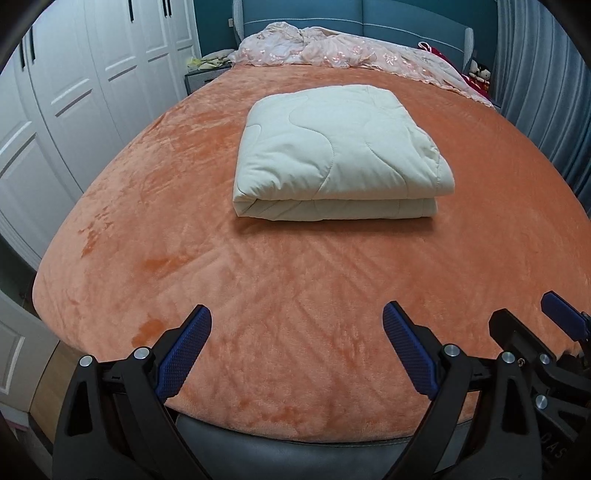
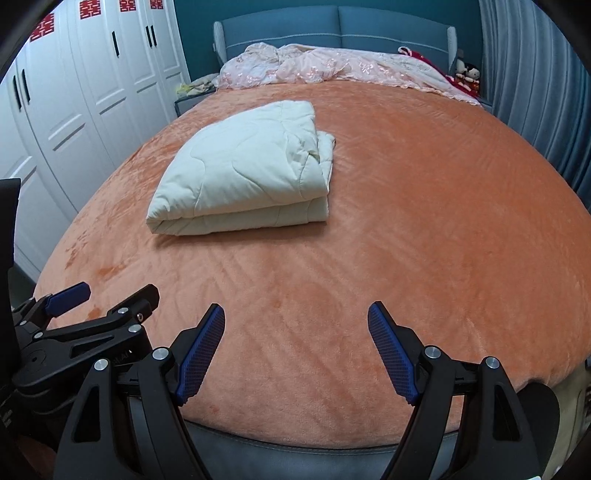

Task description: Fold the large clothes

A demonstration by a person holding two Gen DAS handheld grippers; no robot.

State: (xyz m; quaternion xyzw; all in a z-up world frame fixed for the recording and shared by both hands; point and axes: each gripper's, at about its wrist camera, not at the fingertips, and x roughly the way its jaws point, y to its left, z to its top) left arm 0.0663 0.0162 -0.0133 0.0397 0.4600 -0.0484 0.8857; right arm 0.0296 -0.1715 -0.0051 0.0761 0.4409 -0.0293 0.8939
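Observation:
A cream quilted blanket (image 1: 340, 155) lies folded into a thick rectangle in the middle of the orange bed cover (image 1: 258, 295); it also shows in the right wrist view (image 2: 243, 173), left of centre. My left gripper (image 1: 297, 317) is open and empty over the foot of the bed, well short of the blanket. My right gripper (image 2: 296, 314) is open and empty, also over the foot of the bed. Each gripper shows at the edge of the other's view, the right one (image 1: 561, 317) and the left one (image 2: 96, 299).
A crumpled pink floral cover (image 1: 332, 48) lies along the teal headboard (image 2: 332, 26). White wardrobe doors (image 1: 74, 92) stand on the left, blue curtains (image 2: 535, 92) on the right. A nightstand (image 1: 203, 74) is beside the bed. The dark bed frame edge (image 1: 295, 450) is just below the grippers.

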